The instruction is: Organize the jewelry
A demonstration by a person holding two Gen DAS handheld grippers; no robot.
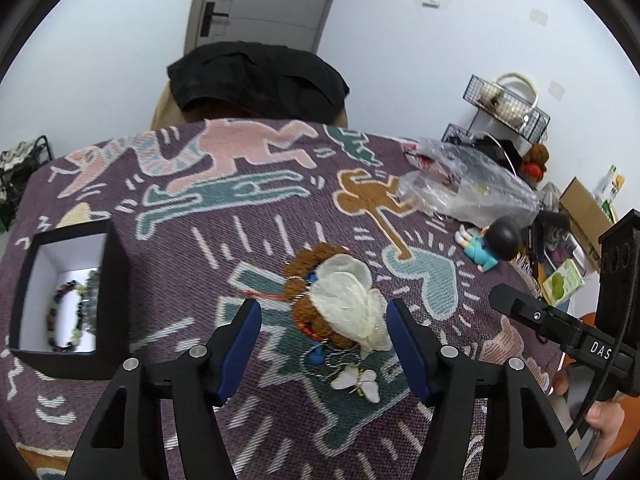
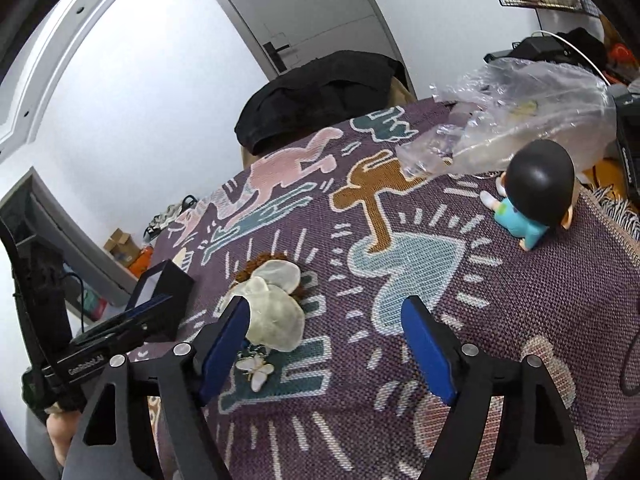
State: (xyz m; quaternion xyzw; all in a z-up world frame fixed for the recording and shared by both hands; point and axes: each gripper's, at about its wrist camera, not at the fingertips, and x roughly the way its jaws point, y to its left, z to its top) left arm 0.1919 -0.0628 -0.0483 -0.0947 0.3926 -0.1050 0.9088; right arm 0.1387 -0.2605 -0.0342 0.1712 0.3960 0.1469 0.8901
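A heap of jewelry lies on the patterned purple cloth: a pale translucent organza pouch over a brown bead bracelet, with a white butterfly pendant in front. My left gripper is open, its blue pads either side of the heap, just above it. A black box with a white lining at the left holds several bead bracelets. My right gripper is open and empty; the pouch and pendant sit by its left pad. The box shows at the left.
A black-haired doll in a teal shirt lies on the cloth at the right, behind it a crumpled clear plastic bag. A black garment hangs over a chair at the far edge. Clutter and wire baskets stand at the far right.
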